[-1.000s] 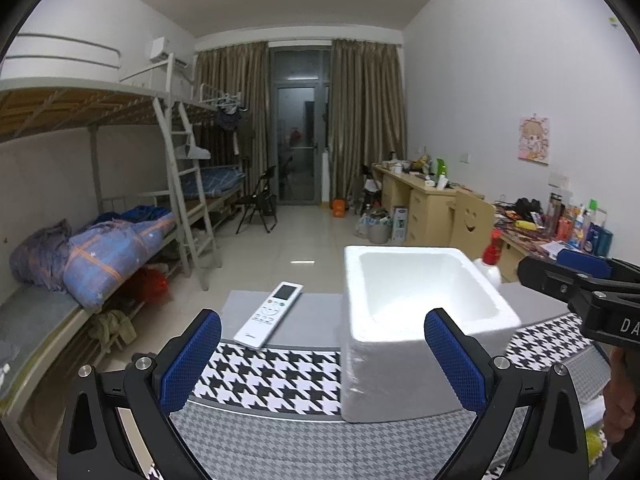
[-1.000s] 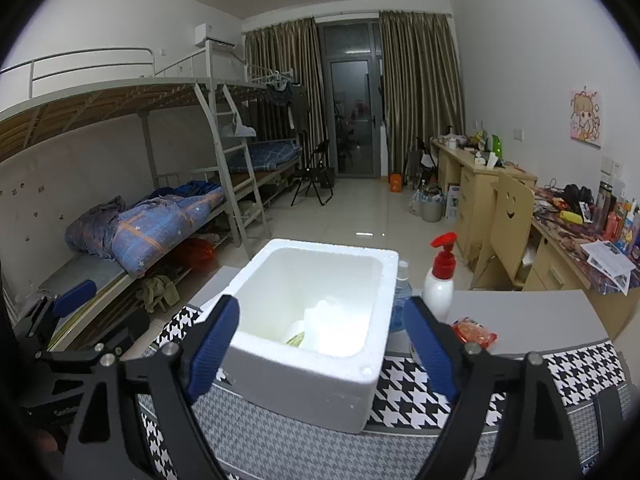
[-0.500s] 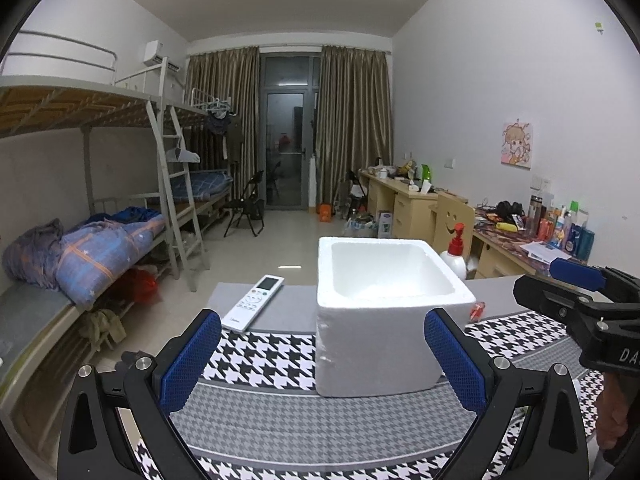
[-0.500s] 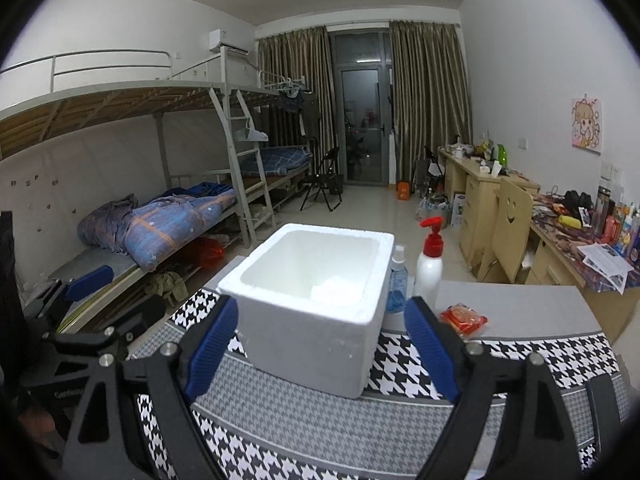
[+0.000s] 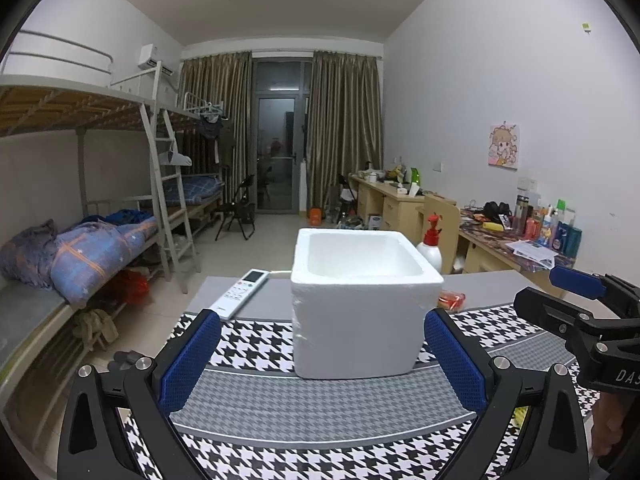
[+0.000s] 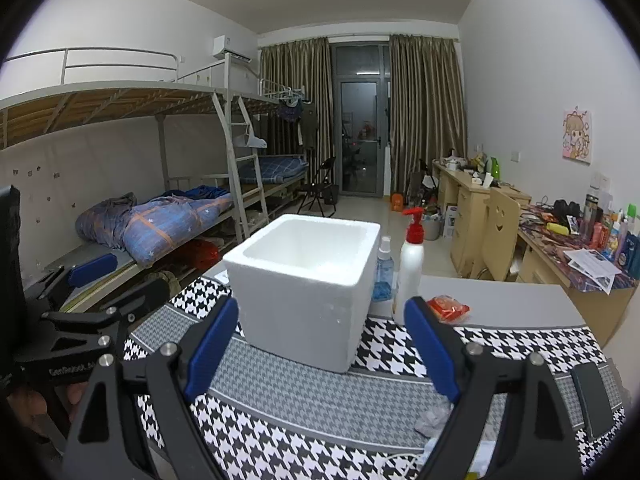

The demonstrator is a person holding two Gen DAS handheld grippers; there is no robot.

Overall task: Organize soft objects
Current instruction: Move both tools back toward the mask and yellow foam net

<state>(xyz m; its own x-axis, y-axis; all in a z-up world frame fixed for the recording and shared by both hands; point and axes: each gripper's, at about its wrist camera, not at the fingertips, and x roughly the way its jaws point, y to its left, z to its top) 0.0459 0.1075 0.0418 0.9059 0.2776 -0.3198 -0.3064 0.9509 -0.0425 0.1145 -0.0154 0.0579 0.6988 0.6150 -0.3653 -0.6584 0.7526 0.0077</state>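
On houndstooth mat (image 5: 256,344) | foam box (image 5: 360,312) ahead of both gaping hand-held grippers, apart

A box (image 5: 360,312) is set on the cloth (image 5: 320,408); a remote (image 5: 240,293) is found at ten o'clock (a bottle (image 5: 430,246) at two).

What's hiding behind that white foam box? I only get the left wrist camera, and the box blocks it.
Observer: A small blue spray bottle stands behind the foam box, right beside the red-pump bottle.
Operator: Anything further to the right?
Observer: A flat black slab, perhaps a phone, lies near the right edge of the houndstooth mat.
Operator: Anything loose nearer the front?
Observer: Crumpled clear wrapping lies on the mat, low in the right wrist view.
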